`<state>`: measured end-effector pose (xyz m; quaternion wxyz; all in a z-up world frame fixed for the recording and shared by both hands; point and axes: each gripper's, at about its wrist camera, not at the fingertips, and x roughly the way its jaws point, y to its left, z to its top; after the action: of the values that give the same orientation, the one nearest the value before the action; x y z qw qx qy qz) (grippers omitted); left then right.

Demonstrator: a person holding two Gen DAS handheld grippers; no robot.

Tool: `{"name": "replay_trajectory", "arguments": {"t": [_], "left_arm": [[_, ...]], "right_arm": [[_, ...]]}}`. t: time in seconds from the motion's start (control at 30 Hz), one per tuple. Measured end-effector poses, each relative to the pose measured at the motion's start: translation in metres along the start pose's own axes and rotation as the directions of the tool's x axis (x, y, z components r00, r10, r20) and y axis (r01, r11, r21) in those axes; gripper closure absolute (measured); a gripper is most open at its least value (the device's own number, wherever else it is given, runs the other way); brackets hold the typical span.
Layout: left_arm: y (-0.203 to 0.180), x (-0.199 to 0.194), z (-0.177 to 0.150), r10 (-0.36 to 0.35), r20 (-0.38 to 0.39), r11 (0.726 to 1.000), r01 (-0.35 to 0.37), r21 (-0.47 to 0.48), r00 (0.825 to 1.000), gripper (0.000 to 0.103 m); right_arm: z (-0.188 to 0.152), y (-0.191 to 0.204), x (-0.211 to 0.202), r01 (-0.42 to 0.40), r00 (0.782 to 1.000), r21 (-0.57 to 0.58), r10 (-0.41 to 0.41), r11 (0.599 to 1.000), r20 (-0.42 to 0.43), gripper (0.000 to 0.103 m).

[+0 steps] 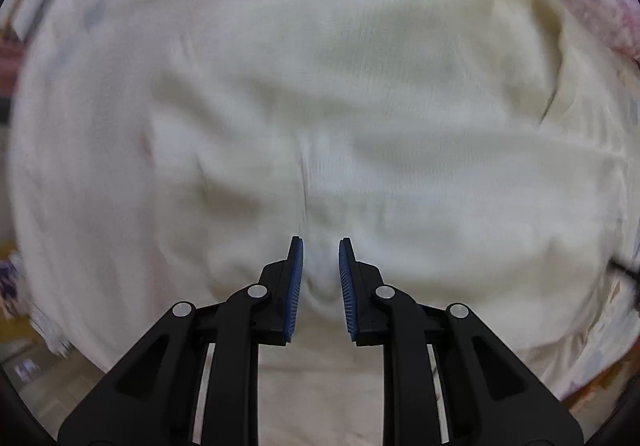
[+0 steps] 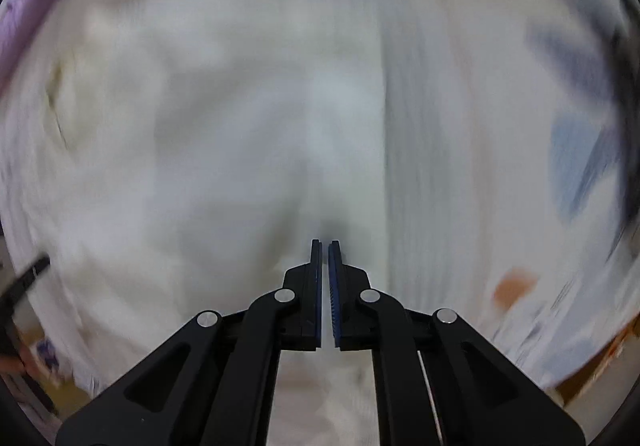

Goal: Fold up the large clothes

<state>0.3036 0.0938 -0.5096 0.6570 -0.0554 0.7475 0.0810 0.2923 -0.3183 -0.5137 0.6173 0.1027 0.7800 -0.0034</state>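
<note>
While both views are smeared by motion, the main layout reads clearly: a cream knit garment (image 1: 320,94) lies spread over a patterned bed sheet (image 2: 576,150), filling most of each frame.

Left gripper (image 1: 321,246): jaws narrowly apart, a raised pleat of the knit standing between the blue pads (image 1: 295,286). Whether the pads actually press it I cannot tell.

Right gripper (image 2: 325,243): jaws closed to a hairline gap. No cloth is visibly pinched; blur hides the tips' contact with the fabric.

Step in hand, as judged: taking hold of the garment for a fold. To do it well, pinch both layers at a seam or edge, not mid-panel. Lift both sides evenly. Keep the knit from stretching, and avoid snagging the sheet underneath.
</note>
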Motion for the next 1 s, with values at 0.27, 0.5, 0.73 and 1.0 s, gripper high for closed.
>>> {"name": "replay_trajectory", "arguments": {"t": [0.27, 0.5, 0.73, 1.0], "left_arm": [[-0.01, 0.024, -0.034, -0.055, 0.026, 0.998, 0.054, 0.025, 0.998, 0.086], [-0.001, 0.004, -0.057, -0.076, 0.053, 0.997, 0.077, -0.021, 0.996, 0.081], [-0.015, -0.044, -0.095, -0.044, 0.044, 0.998, 0.045, -0.04, 0.998, 0.055], [0.005, -0.109, -0.138, -0.069, 0.062, 0.997, 0.07, -0.026, 0.996, 0.035]], "right_arm": [[-0.044, -0.012, -0.01, 0.031, 0.999, -0.009, -0.032, 0.999, -0.009, 0.103], [-0.031, -0.044, -0.034, -0.031, 1.0, 0.071, 0.031, 0.997, -0.002, 0.082], [-0.042, -0.04, -0.113, -0.093, 0.99, 0.05, 0.087, 0.994, 0.114, 0.032], [-0.099, -0.028, -0.165, -0.123, 0.987, 0.024, 0.12, 0.992, 0.105, 0.029]]}}
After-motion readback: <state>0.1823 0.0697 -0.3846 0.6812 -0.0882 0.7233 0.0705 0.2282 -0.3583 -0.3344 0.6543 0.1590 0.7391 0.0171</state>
